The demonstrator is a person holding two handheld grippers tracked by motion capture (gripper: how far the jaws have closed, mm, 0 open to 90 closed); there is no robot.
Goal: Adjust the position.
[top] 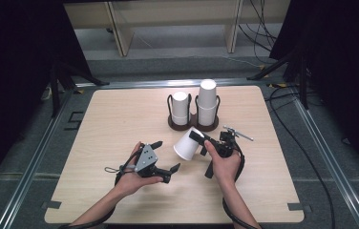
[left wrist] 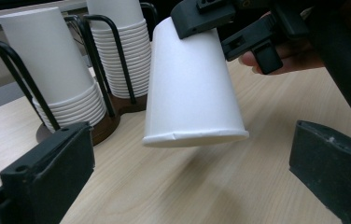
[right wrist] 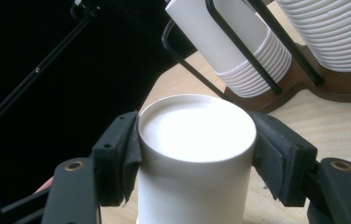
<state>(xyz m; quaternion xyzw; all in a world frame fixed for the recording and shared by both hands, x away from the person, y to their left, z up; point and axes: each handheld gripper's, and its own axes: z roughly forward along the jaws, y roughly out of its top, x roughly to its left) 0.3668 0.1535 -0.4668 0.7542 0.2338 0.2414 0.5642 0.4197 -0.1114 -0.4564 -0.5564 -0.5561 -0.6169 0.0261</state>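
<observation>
We see the right gripper [top: 197, 139] just right of the frame's centre in the high view, its jaws pinching the closed bottom end of a white paper cup [top: 185, 144]. In the right gripper view the two black pads [right wrist: 128, 156] press on opposite sides of the cup [right wrist: 194, 158], near its base. The cup is tilted, with its open rim pointing down and toward the lower left of the high view, and in the left gripper view that rim [left wrist: 195, 138] hangs clear above the tabletop [left wrist: 201, 186].

The left gripper [top: 167, 157] sits in the lower middle of the high view, just left of the cup, with its jaws spread wide and nothing between them. Its view looks straight at the cup's side [left wrist: 190, 84].

Behind the cup, toward the upper middle of the high view, a dark holder [top: 193, 121] with wire loops stands on the tabletop [top: 120, 119] and carries two stacks of upside-down cups. The left stack [top: 180, 108] is shorter; the right stack [top: 207, 101] is taller. The held cup is near the holder but apart from it.
</observation>
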